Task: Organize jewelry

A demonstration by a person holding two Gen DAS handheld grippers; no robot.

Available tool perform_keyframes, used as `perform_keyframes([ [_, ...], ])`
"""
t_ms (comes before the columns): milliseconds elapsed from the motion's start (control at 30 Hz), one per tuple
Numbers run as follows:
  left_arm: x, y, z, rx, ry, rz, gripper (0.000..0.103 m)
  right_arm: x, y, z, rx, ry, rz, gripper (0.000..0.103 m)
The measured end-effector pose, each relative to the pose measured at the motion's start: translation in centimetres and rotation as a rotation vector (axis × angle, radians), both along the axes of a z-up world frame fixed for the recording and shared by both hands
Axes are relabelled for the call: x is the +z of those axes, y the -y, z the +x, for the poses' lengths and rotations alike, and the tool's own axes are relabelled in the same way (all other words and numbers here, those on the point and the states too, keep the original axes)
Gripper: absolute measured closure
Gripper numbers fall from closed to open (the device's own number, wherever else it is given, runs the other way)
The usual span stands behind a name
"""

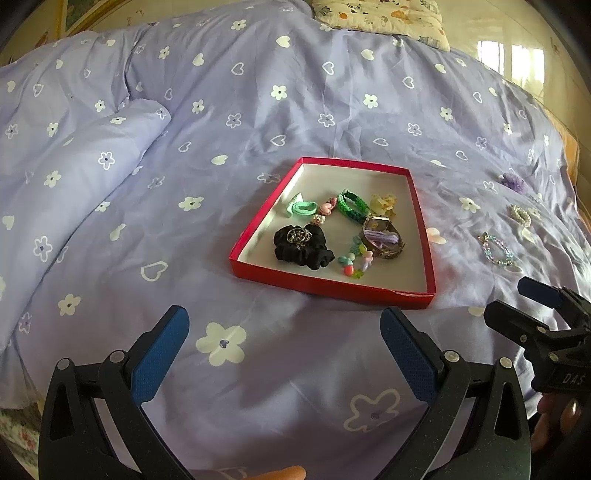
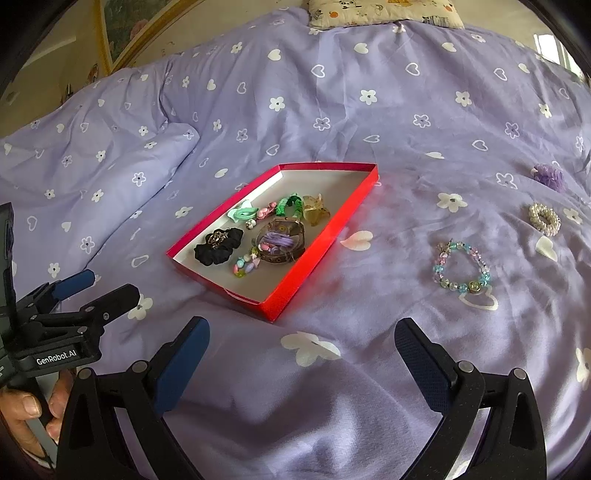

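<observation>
A shallow red box (image 1: pixel 332 286) (image 2: pixel 314 258) lies on the bed. It holds a black scrunchie (image 1: pixel 303 245) (image 2: pixel 218 245), a green bracelet (image 1: pixel 352 206), a mint hair tie (image 1: pixel 301 208), a brown watch (image 1: pixel 380 240) (image 2: pixel 282 240) and coloured beads (image 1: pixel 356 260). Right of the box lie a pastel bead bracelet (image 2: pixel 461 269) (image 1: pixel 496 249), a pearl ring-shaped band (image 2: pixel 544 218) (image 1: pixel 521 216) and a purple scrunchie (image 2: pixel 550 177) (image 1: pixel 511 182). My left gripper (image 1: pixel 284 354) is open and empty, in front of the box. My right gripper (image 2: pixel 301 365) is open and empty, in front of the box and the bracelet.
A purple duvet (image 1: pixel 258 110) with white flowers and hearts covers the bed, with a raised fold (image 1: pixel 92 155) at the left. A patterned pillow (image 1: pixel 380 16) lies at the far end. The other gripper shows at each view's edge (image 1: pixel 546 321) (image 2: pixel 74 306).
</observation>
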State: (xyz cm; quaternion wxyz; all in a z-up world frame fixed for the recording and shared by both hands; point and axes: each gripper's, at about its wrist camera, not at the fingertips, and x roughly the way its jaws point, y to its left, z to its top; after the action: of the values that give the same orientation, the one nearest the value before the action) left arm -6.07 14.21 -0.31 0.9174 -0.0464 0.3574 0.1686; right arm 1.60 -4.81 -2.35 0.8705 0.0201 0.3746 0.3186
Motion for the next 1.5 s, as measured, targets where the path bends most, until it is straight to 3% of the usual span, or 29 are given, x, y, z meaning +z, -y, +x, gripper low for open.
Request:
perform_keyframes([
  [1500,0.00,-0.06,0.08,0.001,0.000,0.003,0.000,0.49,-0.26,-0.18,0.006,0.003,0.007,0.002],
])
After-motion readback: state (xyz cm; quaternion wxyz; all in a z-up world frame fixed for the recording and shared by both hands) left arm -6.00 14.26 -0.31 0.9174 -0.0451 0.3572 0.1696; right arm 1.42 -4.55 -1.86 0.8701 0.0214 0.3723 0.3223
